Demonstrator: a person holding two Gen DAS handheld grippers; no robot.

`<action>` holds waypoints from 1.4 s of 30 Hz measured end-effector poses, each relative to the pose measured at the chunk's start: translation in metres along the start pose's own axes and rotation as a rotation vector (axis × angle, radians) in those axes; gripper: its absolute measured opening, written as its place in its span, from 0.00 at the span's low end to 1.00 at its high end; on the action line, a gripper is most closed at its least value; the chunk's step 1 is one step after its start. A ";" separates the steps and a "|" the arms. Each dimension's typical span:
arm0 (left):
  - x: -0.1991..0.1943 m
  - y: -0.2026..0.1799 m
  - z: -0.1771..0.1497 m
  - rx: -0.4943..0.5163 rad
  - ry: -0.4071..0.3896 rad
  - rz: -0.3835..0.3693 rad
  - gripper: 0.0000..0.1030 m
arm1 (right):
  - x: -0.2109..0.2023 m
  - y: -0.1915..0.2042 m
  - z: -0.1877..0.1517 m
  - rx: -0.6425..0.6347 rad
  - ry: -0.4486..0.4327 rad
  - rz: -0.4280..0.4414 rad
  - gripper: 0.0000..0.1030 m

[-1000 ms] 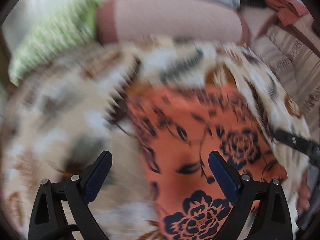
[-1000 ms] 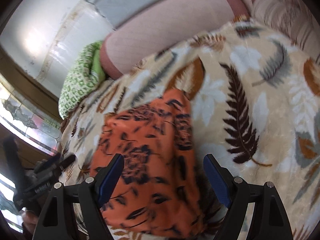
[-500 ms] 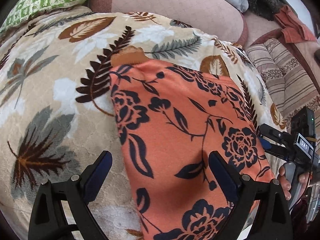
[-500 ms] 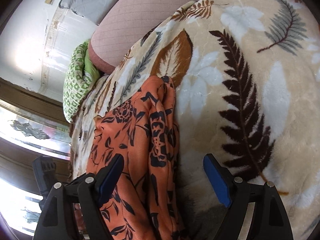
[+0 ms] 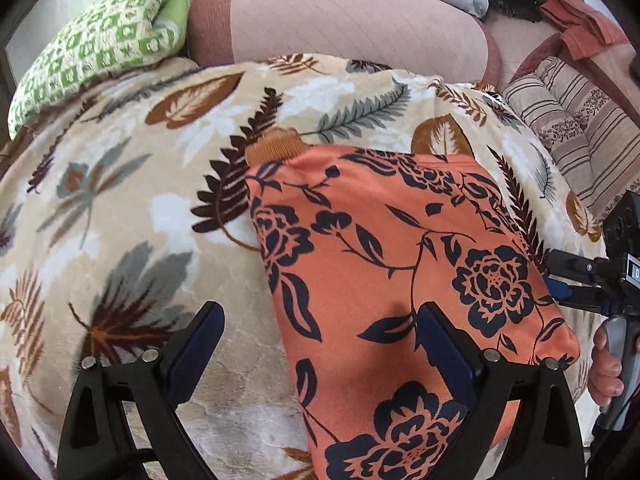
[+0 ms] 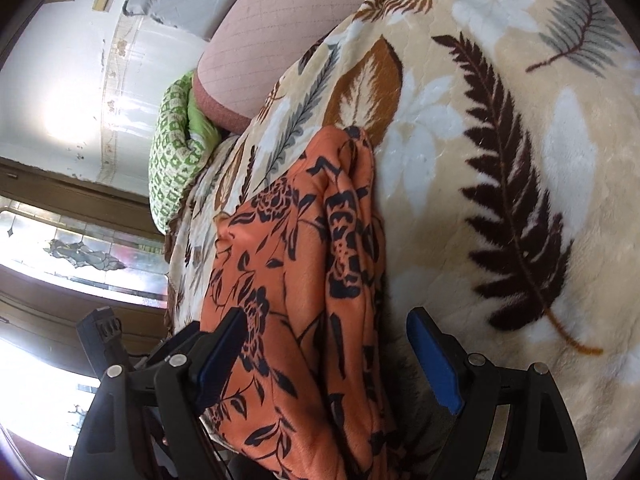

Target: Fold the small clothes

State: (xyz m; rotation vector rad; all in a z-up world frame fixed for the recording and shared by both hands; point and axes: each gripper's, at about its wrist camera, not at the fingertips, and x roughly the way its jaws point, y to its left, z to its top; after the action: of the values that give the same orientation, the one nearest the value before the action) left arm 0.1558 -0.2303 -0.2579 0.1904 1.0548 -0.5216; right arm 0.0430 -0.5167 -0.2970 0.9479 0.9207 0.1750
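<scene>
Orange garment [image 5: 384,264] with dark floral print — folded, lying flat on the leaf-patterned blanket [image 5: 120,208].

Two close downward views, shared garment [image 5: 400,264]

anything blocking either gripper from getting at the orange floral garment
Nothing visible does. The orange floral garment lies uncovered on the leaf-print blanket. The left gripper and right gripper are both open right over its near edges, with no other item between.

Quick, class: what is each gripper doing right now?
Left gripper: open, holding nothing, over the orange garment.
Right gripper: open, holding nothing.
</scene>
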 end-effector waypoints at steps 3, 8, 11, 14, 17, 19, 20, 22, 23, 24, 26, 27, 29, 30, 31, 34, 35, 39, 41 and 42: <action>-0.005 -0.002 0.000 0.016 -0.014 0.014 0.94 | 0.002 0.004 -0.002 -0.001 0.010 0.008 0.82; -0.006 -0.004 0.001 0.022 -0.019 0.024 0.94 | 0.005 0.011 -0.004 -0.018 0.022 0.008 0.82; -0.005 -0.003 0.001 0.014 -0.017 0.021 0.94 | 0.006 0.012 -0.004 -0.023 0.027 0.006 0.82; -0.002 -0.002 0.002 0.008 -0.011 0.019 0.94 | 0.008 0.011 -0.003 -0.020 0.030 0.003 0.82; 0.002 -0.002 0.001 0.004 -0.004 0.016 0.94 | 0.011 0.006 -0.002 -0.012 0.041 -0.004 0.82; 0.005 -0.003 0.001 0.001 0.002 0.012 0.94 | 0.013 0.003 -0.003 -0.009 0.048 0.000 0.82; 0.006 -0.003 0.001 -0.001 0.004 0.009 0.94 | 0.015 0.002 -0.002 -0.009 0.053 0.002 0.82; 0.010 -0.003 0.001 -0.005 0.012 0.000 0.94 | 0.016 0.001 -0.003 -0.008 0.060 0.005 0.82; 0.012 -0.003 0.001 -0.006 0.017 -0.007 0.94 | 0.018 0.000 -0.002 -0.007 0.066 0.007 0.82; 0.014 -0.003 0.001 -0.009 0.023 -0.021 0.94 | 0.020 -0.001 -0.002 -0.006 0.071 0.008 0.82; 0.017 -0.004 0.001 -0.014 0.029 -0.030 0.94 | 0.023 -0.003 -0.001 -0.001 0.080 0.015 0.82; 0.019 -0.005 0.001 -0.014 0.033 -0.032 0.94 | 0.025 -0.004 -0.001 0.003 0.086 0.022 0.82; 0.022 -0.007 0.001 -0.017 0.042 -0.041 0.94 | 0.027 -0.006 -0.001 0.003 0.093 0.033 0.83; 0.025 -0.006 0.001 -0.023 0.050 -0.055 0.94 | 0.027 -0.006 -0.001 0.002 0.098 0.040 0.84; 0.027 -0.006 0.001 -0.028 0.057 -0.067 0.94 | 0.028 -0.007 0.000 0.002 0.102 0.052 0.85; 0.036 -0.004 -0.001 -0.061 0.091 -0.126 0.94 | 0.031 -0.009 0.000 0.015 0.108 0.073 0.86; 0.039 -0.001 -0.001 -0.083 0.106 -0.150 0.94 | 0.032 -0.009 0.000 0.016 0.109 0.079 0.86; 0.051 0.004 -0.004 -0.157 0.166 -0.253 0.94 | 0.038 -0.005 -0.002 0.003 0.135 0.103 0.86; 0.055 0.005 -0.005 -0.190 0.183 -0.278 0.94 | 0.041 -0.002 -0.003 0.005 0.145 0.116 0.86; 0.055 0.004 -0.006 -0.192 0.181 -0.279 0.94 | 0.043 0.000 -0.004 0.001 0.147 0.113 0.86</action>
State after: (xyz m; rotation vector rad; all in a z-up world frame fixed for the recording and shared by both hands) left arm 0.1750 -0.2419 -0.3090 -0.0824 1.3100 -0.6589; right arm 0.0667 -0.4927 -0.3237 0.9982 1.0025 0.3436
